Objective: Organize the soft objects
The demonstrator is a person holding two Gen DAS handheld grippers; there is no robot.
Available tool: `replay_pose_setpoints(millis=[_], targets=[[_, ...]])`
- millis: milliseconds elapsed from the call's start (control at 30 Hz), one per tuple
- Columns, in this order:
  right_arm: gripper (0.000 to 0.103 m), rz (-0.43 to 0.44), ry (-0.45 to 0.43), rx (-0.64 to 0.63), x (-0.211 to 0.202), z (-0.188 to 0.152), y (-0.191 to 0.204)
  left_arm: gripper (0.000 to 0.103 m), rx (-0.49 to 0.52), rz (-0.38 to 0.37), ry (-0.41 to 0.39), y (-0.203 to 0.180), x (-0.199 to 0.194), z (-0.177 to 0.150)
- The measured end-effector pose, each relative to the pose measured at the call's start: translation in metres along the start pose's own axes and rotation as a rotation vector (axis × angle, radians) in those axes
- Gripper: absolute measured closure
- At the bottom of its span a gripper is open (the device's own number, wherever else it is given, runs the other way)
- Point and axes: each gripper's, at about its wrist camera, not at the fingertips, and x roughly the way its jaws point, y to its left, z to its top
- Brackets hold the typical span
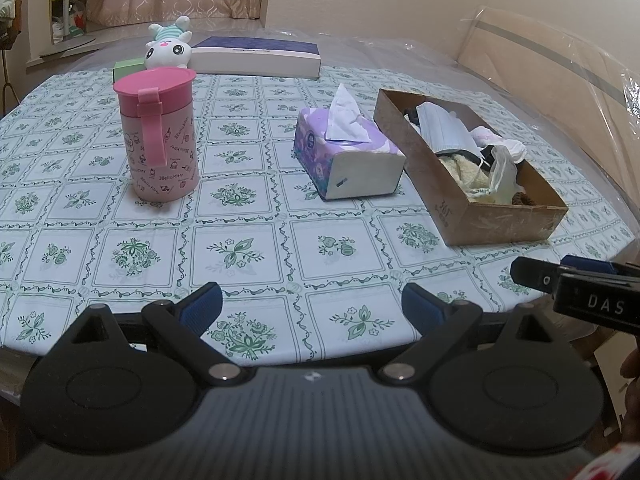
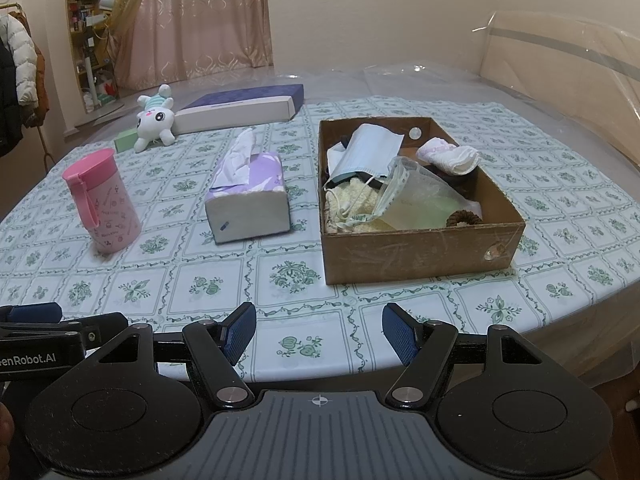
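A brown cardboard box (image 2: 420,248) stands on the table, holding face masks (image 2: 370,152), a cream towel (image 2: 352,200), a white cloth (image 2: 450,156), a clear bag and a brown hair tie (image 2: 464,218). The box also shows in the left wrist view (image 1: 500,224). A white plush bunny (image 2: 154,120) lies at the far left edge, also seen in the left wrist view (image 1: 168,50). My left gripper (image 1: 312,306) is open and empty above the table's near edge. My right gripper (image 2: 318,330) is open and empty, in front of the box.
A purple tissue pack (image 2: 248,192) lies left of the box. A pink lidded cup (image 2: 102,204) stands further left. A long blue-and-white box (image 2: 240,106) and a small green box (image 2: 126,140) sit at the back. Clear plastic sheeting covers furniture at right.
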Motion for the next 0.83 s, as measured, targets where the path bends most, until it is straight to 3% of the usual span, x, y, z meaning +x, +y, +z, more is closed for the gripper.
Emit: replay_pose_setpoints(millis=[833], targets=[[0.033,0.0,0.001,0.001,0.0,0.0004,-0.001,0.007,0.0,0.001,-0.018,-0.0023,-0.0023,0.0022]])
